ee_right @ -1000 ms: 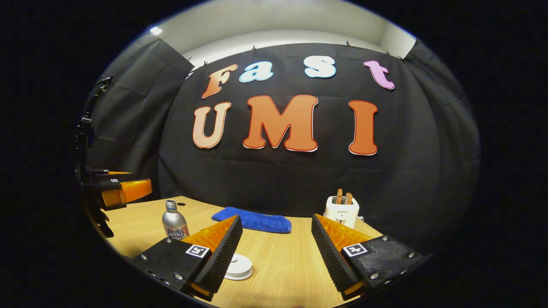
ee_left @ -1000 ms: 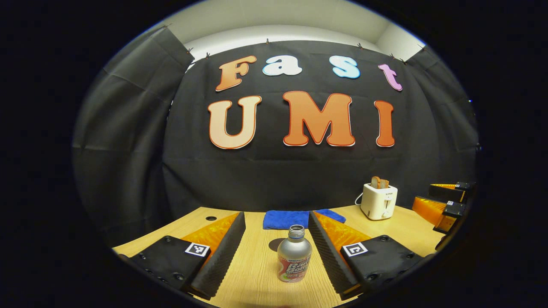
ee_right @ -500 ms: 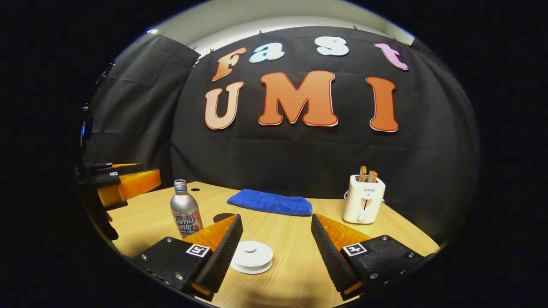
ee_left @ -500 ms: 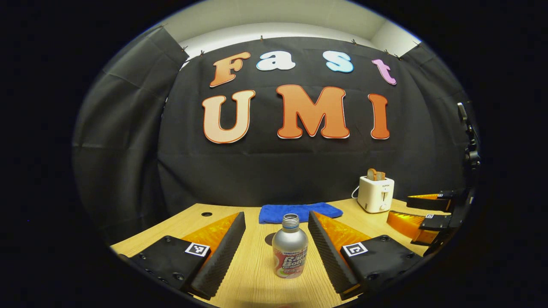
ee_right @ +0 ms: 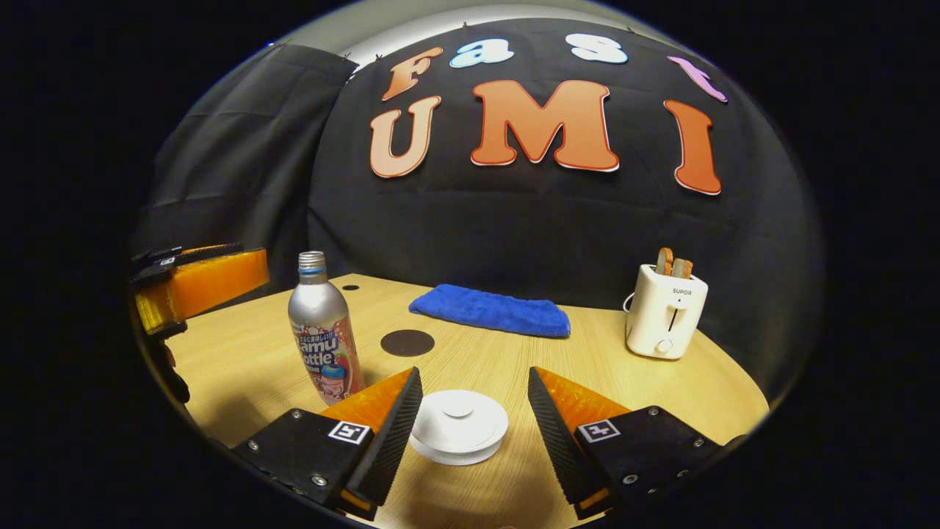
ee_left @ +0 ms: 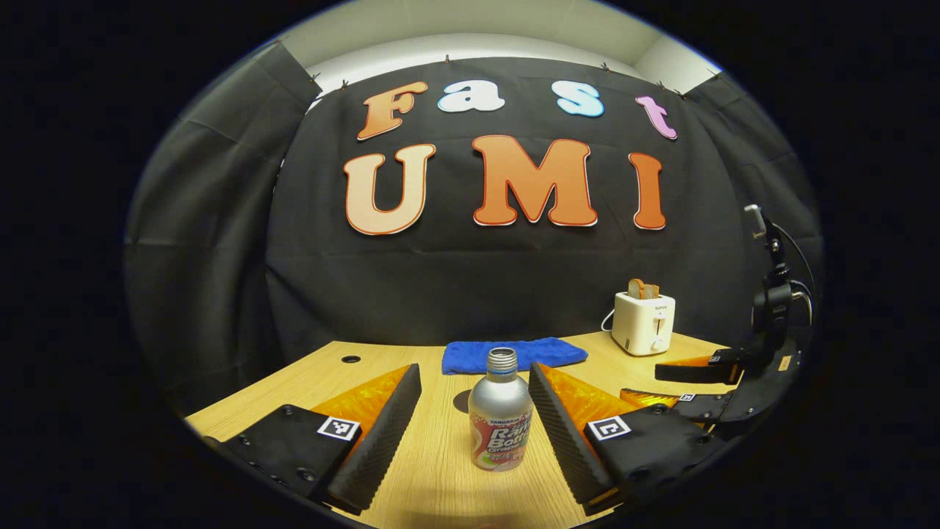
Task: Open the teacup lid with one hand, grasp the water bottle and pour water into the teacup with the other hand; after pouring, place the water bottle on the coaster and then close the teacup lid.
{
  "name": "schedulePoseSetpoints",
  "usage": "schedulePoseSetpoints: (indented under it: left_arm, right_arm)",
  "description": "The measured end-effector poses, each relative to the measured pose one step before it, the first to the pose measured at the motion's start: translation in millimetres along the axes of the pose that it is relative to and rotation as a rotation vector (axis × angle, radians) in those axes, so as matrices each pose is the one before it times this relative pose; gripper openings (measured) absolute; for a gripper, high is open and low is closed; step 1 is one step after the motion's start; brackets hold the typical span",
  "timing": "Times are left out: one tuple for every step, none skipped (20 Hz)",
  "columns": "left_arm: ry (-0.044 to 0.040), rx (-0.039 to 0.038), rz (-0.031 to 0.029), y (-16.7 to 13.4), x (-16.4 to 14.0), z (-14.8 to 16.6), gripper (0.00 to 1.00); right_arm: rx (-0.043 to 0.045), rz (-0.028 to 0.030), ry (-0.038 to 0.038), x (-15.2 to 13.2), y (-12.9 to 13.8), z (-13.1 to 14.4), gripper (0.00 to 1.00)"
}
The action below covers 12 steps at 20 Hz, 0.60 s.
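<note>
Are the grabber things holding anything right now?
No, nothing is held. The left gripper is open around the silver metal bottle, and the right gripper is open over the round white teacup lid.

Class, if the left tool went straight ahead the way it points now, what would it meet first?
Probably the water bottle, standing upright on the table between the open left tool's fingers; the blue cloth lies behind it.

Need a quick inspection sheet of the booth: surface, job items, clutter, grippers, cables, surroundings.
Surface: wooden table, two small round holes near the back.
Job's things: water bottle upright, uncapped; teacup lid on; dark round coaster bare.
Clutter: blue cloth; white toaster holding bread.
Grippers: left gripper open, straddling the bottle without touching; right gripper open over the lid.
Cables: toaster cord at its side.
Surroundings: black cloth wall.
</note>
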State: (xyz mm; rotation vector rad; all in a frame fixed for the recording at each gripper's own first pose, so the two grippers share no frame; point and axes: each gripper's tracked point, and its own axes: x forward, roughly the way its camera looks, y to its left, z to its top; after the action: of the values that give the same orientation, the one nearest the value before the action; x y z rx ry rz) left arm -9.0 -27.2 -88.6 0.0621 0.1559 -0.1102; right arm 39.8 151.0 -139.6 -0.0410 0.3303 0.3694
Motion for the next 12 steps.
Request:
schedulePoseSetpoints:
  left_arm:
    - [0.00722, -0.00063, -0.00213, -0.5, 0.46, -2.78, 0.97]
    - [0.00601, -0.00119, -0.00166, 0.31, -0.37, -3.62, 0.94]
    - [0.00552, 0.00102, -0.00161, 0.18, 0.78, -3.3, 0.94]
    - [0.00594, 0.00178, -0.00042, 0.53, 0.53, -1.56, 0.94]
    - [0.00555, 0.00105, -0.00072, 0.28, 1.48, -2.54, 0.94]
    - [0.00346, 0.00078, -0.00035, 0.28, 0.91, -1.4, 0.94]
    - [0.00335, -0.00023, -0.00126, -0.28, -0.52, -2.0, 0.97]
    - [0.0024, -0.00093, -0.00103, 0.03, 0.51, -0.88, 0.97]
    - [0.00337, -0.00113, -0.00117, 0.37, 0.5, -2.34, 0.97]
    - [0.0037, -0.00061, -0.00006, -0.46, 1.78, -0.31, 0.97]
    - [0.00349, -0.00043, 0.00003, 0.39, -0.61, -2.09, 0.97]
    - [0.00162, 0.00032, -0.00034, -0.36, 0.25, -0.89, 0.97]
  right_arm:
    - [-0.00289, -0.00289, 0.00923, 4.76, 0.06, -3.48, 0.86]
    - [-0.0016, 0.00426, 0.01198, 2.88, 1.66, -5.83, 0.79]
    - [0.00138, 0.01129, 0.01414, 1.0, 2.02, -8.85, 0.77]
    - [0.00163, 0.00802, 0.01469, 1.14, 2.52, -6.54, 0.74]
    - [0.00117, 0.00339, 0.01074, 1.97, 2.01, -5.3, 0.73]
    - [0.0018, 0.00191, 0.01232, 1.95, 1.0, -4.62, 0.7]
    - [0.00345, 0.00262, 0.00962, 2.15, 0.9, -2.44, 0.63]
    - [0.00344, 0.00269, 0.00313, 1.64, 1.13, -1.21, 0.63]
    - [0.003, 0.0108, -0.00133, 3.05, 1.71, 1.4, 0.62]
    - [-0.00865, 0.01056, 0.00524, 1.65, 2.39, -1.8, 0.62]
    - [-0.00717, 0.00132, -0.00967, -0.78, 0.19, 1.5, 0.62]
    - [-0.00279, 0.00184, 0.00025, -0.03, -0.39, 0.01, 0.62]
